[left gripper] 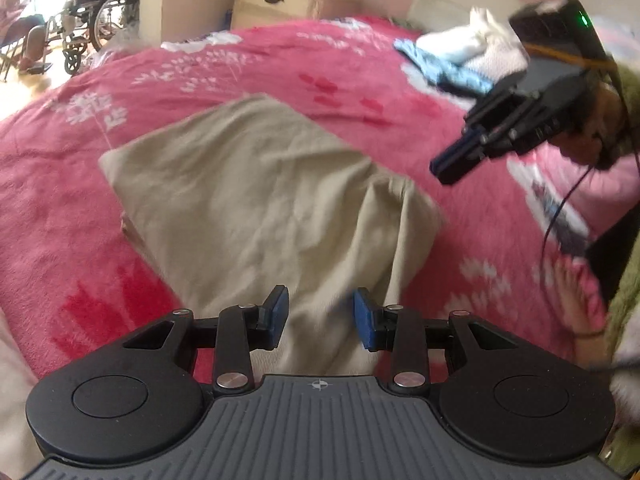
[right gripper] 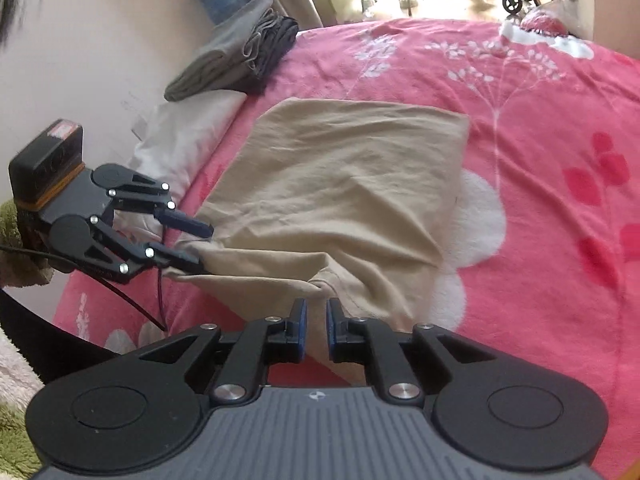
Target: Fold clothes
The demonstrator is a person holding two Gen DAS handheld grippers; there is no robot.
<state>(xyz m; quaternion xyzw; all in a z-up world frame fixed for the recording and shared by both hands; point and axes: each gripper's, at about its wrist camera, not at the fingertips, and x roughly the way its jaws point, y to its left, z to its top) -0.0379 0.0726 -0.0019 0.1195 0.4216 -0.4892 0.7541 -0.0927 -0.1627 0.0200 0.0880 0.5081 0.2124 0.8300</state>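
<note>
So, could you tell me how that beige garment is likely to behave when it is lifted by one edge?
The beige garment looks thin and creased, so probably floppy and light. It likely drapes and unfolds, perhaps dragging on the fuzzy pink blanket.

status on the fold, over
Left claw open, beige cloth under it, not gripped. Right claw barely open, holding nothing. Cloth lies on pink blanket, near edge bunched. Nothing in the way.

The near edge of the beige cloth (left gripper: pixel 256 200) is hidden behind the gripper body at the bottom of both frames, and the pile of clothes (left gripper: pixel 464 56) at upper right is blurred.
</note>
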